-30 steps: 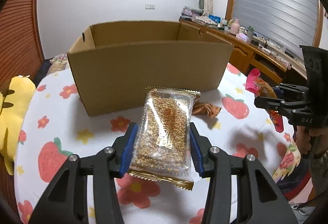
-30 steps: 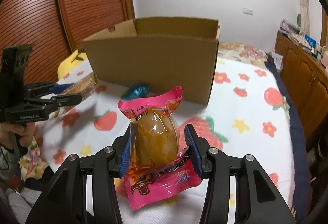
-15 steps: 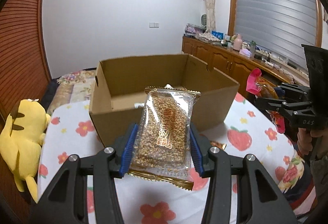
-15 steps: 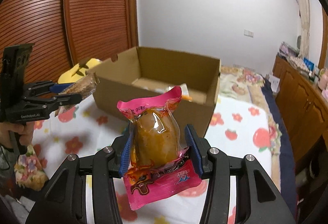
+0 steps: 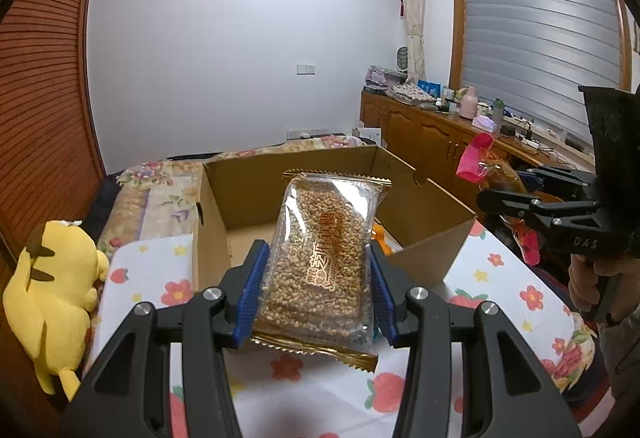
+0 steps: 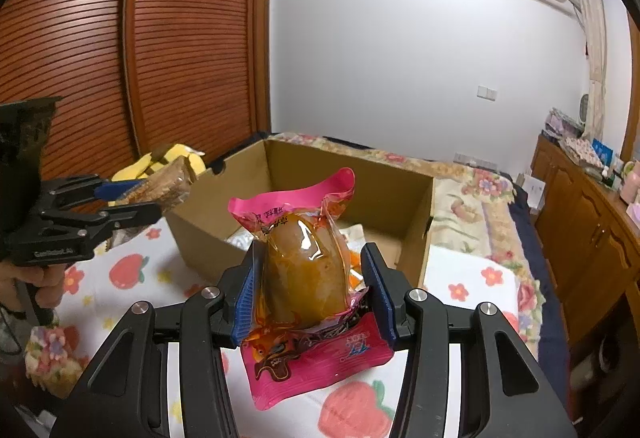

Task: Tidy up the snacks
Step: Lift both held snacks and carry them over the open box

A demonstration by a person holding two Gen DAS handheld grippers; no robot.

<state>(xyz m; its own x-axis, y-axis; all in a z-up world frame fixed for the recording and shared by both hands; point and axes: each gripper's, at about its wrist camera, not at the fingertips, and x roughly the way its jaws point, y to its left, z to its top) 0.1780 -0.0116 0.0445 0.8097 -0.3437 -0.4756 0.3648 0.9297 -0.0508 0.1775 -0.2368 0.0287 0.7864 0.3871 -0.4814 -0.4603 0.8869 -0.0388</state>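
Observation:
My left gripper (image 5: 317,288) is shut on a clear grain-bar packet (image 5: 320,262) with gold ends, held in the air before the open cardboard box (image 5: 424,238). My right gripper (image 6: 309,292) is shut on a pink pouch (image 6: 304,270) with a brown piece of food inside, also raised in front of the box (image 6: 412,238). A few packets lie on the box floor, mostly hidden behind the held snacks. Each gripper shows in the other's view: the right gripper (image 5: 504,197) at the right edge, the left gripper (image 6: 132,197) at the left edge.
The box stands on a table with a strawberry-and-flower cloth (image 5: 152,270). A yellow plush toy (image 5: 56,286) sits at the table's left edge. A bed (image 6: 480,189) lies behind the box, wooden cabinets (image 5: 432,141) along the right wall, a slatted wardrobe (image 6: 120,37) on the left.
Both grippers have risen with their snacks still gripped. The box now appears lower, its inside and floor visible where only its front wall showed a second ago.

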